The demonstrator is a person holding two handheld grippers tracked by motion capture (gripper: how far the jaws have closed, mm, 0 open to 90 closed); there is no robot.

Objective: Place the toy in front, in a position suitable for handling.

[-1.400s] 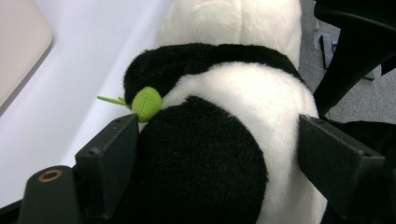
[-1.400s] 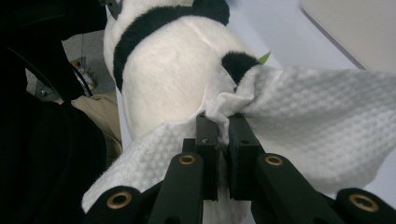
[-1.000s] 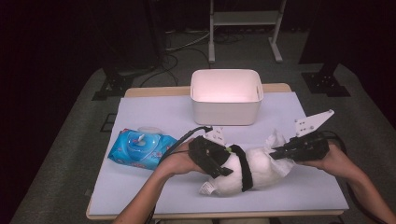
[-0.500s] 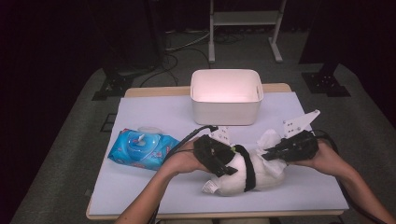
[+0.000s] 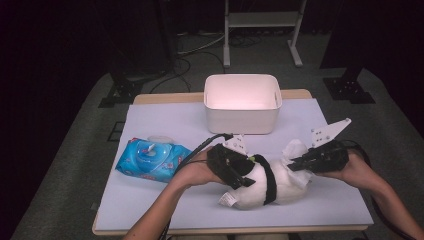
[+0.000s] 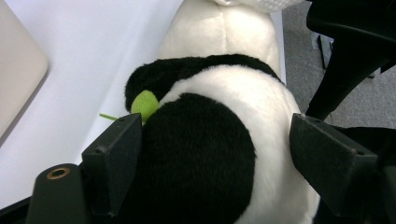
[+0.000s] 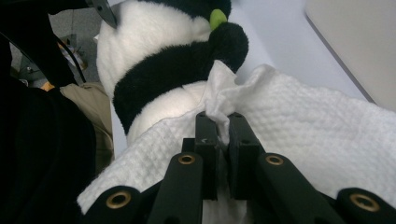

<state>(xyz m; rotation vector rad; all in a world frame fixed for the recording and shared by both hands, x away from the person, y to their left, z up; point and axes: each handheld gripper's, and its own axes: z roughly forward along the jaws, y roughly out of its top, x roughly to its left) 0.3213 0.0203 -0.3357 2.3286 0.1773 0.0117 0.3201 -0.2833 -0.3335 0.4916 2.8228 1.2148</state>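
**Q.** Where does the plush panda (image 5: 265, 182) lie, and how does it sit relative to the two tools?

**A.** It lies on its side on the white table cover (image 5: 165, 200), near the front edge, between the two hands. In the high view its long axis runs roughly left to right, well in front of the white bin (image 5: 242, 102); a blue wipes pack (image 5: 150, 160) rests apart at the left. The left gripper (image 6: 215, 140) sits at one end of the toy, the right gripper (image 7: 223, 122) at the other.

**Q.** How do the tools stand?

**A.** The left gripper's jaws are spread wide and straddle the black-and-white body; the pads press into the plush on both flanks, so this reads as a steadying grip on a broad thing. The right gripper's jaws are closed narrow, pinching a fold of a white wipe (image 7: 303, 121) that drapes against the panda's white end.

**Q.** What does the coming move turn on?

**A.** Probably wiping along that axis: the wipe touches the end nearest the right hand, so the stroke belongs to it, while the left braces the toy.
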